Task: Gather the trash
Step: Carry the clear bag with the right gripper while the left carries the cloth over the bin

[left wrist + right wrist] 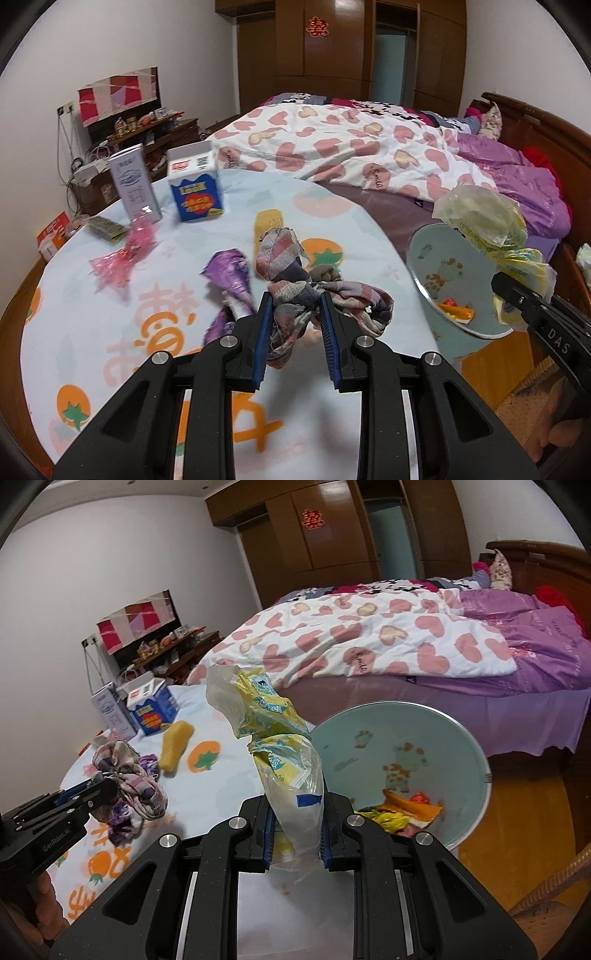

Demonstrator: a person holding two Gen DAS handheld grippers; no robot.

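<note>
Our right hand-held gripper (295,834) pinches a crumpled yellow plastic bag (273,746) that stands up from between its jaws. The pale green basin (476,760), already holding a few wrappers, lies just ahead and to the right of it, its mouth tipped toward us. We judge the right hand-held gripper the nearer one for the drop. Our left hand-held gripper (297,332), further left over the surface (110,332), is clamped on a checked rag (295,280), with the basin well off to its right.

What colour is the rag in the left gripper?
The rag is plaid: faded pink, grey and dark blue checks. It shows best in the left wrist view.
</note>
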